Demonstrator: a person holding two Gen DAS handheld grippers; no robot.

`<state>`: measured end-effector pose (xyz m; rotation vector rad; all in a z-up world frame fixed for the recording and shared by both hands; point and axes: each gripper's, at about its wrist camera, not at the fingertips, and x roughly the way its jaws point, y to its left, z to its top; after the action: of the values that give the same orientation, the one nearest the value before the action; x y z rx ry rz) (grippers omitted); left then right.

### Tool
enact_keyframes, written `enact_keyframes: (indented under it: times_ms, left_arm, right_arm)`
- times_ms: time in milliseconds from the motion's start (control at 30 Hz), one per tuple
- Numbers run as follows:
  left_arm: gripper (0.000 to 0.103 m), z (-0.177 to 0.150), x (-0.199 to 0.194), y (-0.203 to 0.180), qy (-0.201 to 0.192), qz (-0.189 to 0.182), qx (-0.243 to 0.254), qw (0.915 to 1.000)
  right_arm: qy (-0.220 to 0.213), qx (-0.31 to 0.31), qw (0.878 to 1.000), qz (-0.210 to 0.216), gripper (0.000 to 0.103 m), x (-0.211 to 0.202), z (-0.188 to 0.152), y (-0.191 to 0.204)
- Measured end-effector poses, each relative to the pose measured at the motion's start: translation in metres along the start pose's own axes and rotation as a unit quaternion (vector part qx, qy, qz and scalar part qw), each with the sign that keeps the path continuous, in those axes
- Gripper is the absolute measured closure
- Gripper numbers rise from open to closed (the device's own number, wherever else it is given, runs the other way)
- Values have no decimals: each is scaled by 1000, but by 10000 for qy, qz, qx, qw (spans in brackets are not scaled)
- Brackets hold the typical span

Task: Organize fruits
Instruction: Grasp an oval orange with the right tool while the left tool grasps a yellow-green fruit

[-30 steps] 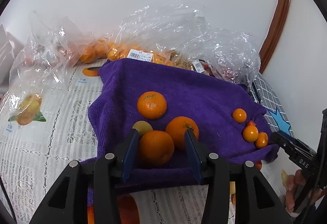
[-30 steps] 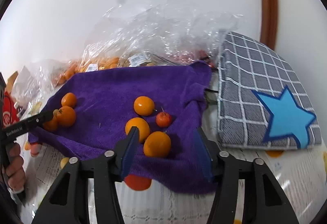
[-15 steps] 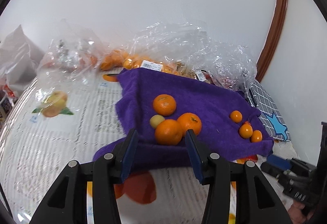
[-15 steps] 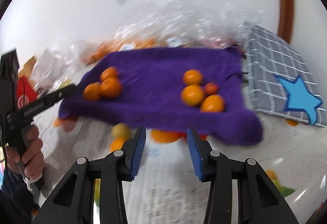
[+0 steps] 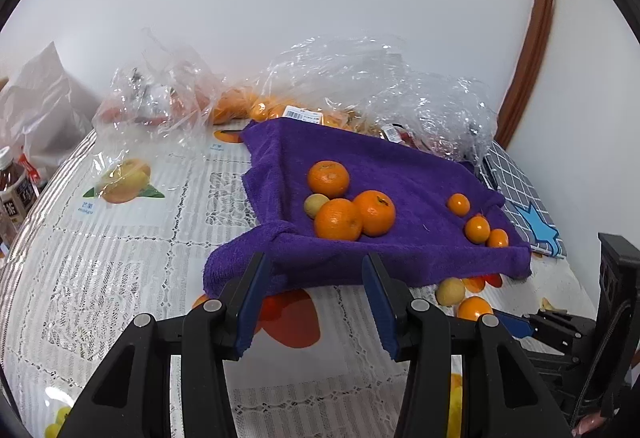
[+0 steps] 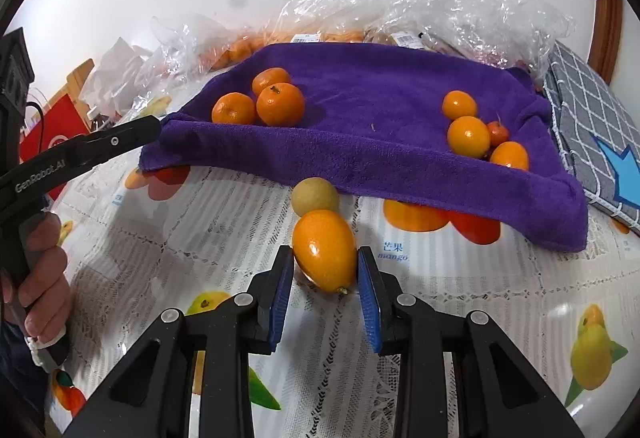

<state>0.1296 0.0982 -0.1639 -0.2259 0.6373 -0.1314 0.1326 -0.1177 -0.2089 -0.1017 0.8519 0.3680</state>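
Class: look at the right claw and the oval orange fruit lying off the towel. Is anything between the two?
Nothing visible. The oval orange fruit already lies between the right claw's blue pads, which have just been closing. A yellowish round fruit sits just behind it, towards the purple towel.

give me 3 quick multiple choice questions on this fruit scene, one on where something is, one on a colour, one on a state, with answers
1. Where is the oval orange fruit?
A. on the towel
B. on the tablecloth between the right gripper's fingers
C. in a plastic bag

2. What colour is the towel?
A. purple
B. green
C. white

3. What is between the left gripper's jaws?
A. a tangerine
B. nothing
C. a bottle

Answers: 1 B, it lies off the towel's front edge, between the blue pads. 2 A, plainly purple. 3 B, only tablecloth and towel edge show in the gap.
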Motion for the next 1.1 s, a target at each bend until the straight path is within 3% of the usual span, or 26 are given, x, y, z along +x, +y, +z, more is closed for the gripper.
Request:
enact_keyframes:
  times_ms: [267,567,767,933,1100]
  left_arm:
    - [57,-6,5,-9,180,-25,166,9997]
    - [63,-15,7,-3,421,-304,-156,9985]
    - [65,-21,6,-3,528,-433,-225,9974]
    - [65,-22,11,-12,732,-521,-25,9960]
    - [65,-27,27,-30,1160,-910,-302,9886]
  right_arm:
    - [46,114,9998,167,71,1,-1,-4]
    - [16,114,9998,184,71,1,-1,-3]
    - [-304,396,9984,278,71,-16,-6,-18]
    - [-410,472,9980,-2,71,-29,-14,-40]
    - [-466,503,9968,-402,71,-41,-22,-68]
